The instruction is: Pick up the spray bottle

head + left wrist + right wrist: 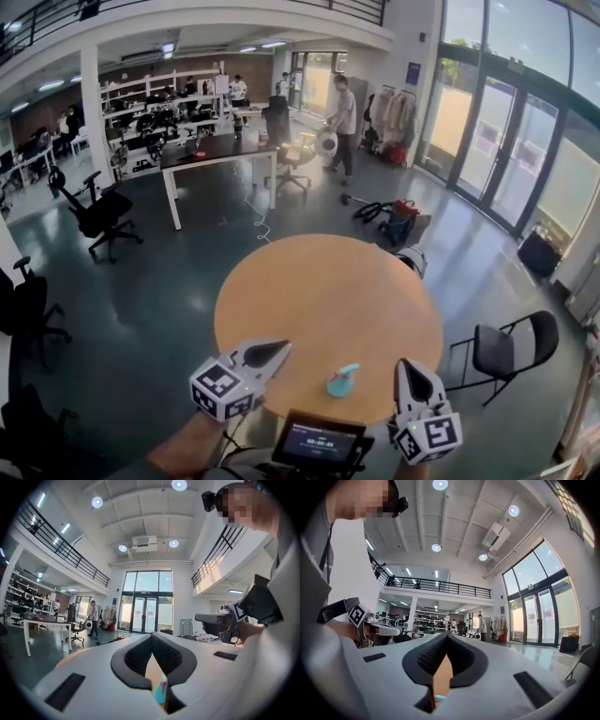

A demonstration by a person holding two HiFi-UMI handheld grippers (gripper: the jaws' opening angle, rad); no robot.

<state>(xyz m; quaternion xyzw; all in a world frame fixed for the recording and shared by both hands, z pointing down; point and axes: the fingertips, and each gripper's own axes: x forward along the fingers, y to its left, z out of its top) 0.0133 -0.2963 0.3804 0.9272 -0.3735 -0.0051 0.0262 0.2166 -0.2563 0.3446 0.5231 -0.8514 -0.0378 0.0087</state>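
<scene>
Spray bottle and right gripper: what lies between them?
Only bare tabletop; the head view shows nothing else between the spray bottle and the right gripper.

Head view steeply down onto round table [319, 291]; gripper views level (same tabletop).

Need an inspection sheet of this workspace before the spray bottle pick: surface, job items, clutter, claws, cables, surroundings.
surface: round light-wood table, carrying only the bottle.
job's things: small teal plastic spray bottle by the table's near edge, between the claws, touched by neither.
clutter: nothing seen.
grippers: left claw shut, empty; right claw shut, empty.
cables: thin white cable on the floor beside the dark-topped desk.
surroundings: black folding chair right of the table; glass doors; standing person far off.
</scene>
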